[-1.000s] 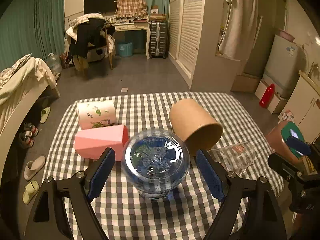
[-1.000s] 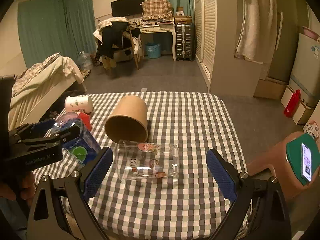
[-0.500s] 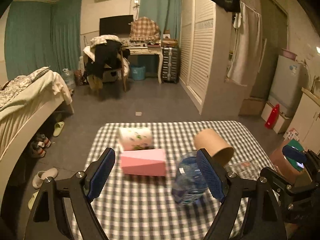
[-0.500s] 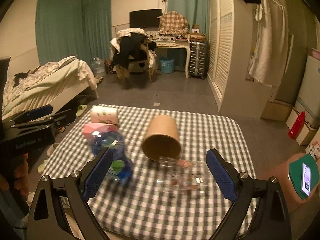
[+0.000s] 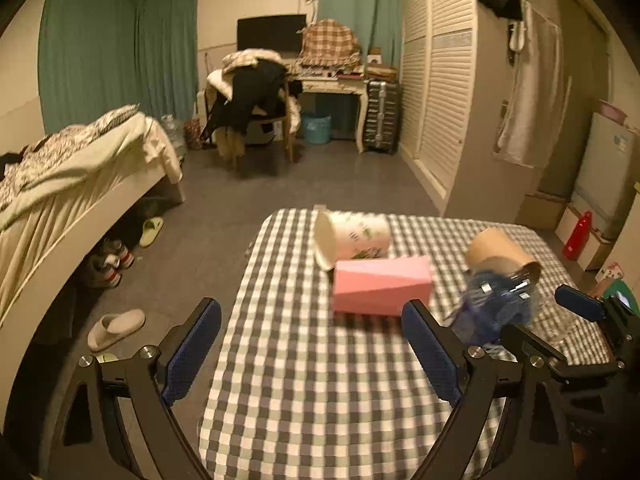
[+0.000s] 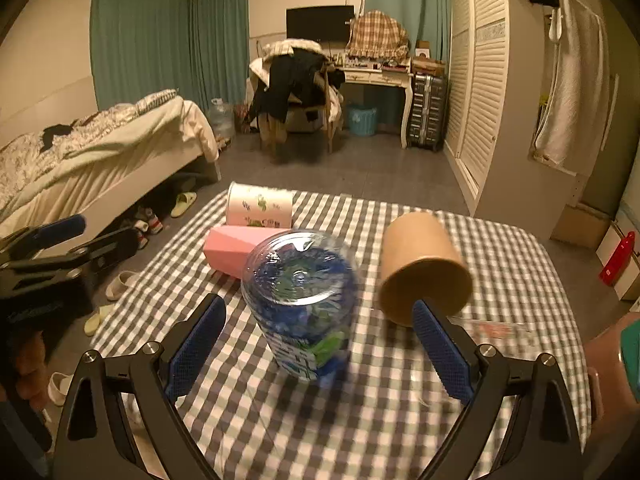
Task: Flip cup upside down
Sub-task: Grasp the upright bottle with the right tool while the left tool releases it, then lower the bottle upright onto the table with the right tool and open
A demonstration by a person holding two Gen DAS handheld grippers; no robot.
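Jaws on both my left gripper (image 5: 310, 350) and right gripper (image 6: 318, 348) gape wide, holding nothing. Between my right jaws the cup (image 6: 302, 304) stands upside down on the bench (image 6: 400, 400).

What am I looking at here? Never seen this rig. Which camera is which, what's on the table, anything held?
No robot: a person carries two handheld grippers, each with a fisheye camera looking along its fingers. One picture is from the left gripper, the other from the right gripper. Both are open and hold nothing. On the checkered table the blue plastic cup stands bottom up. The white floral cup, pink box, brown paper cup and a clear glass lie on their sides.
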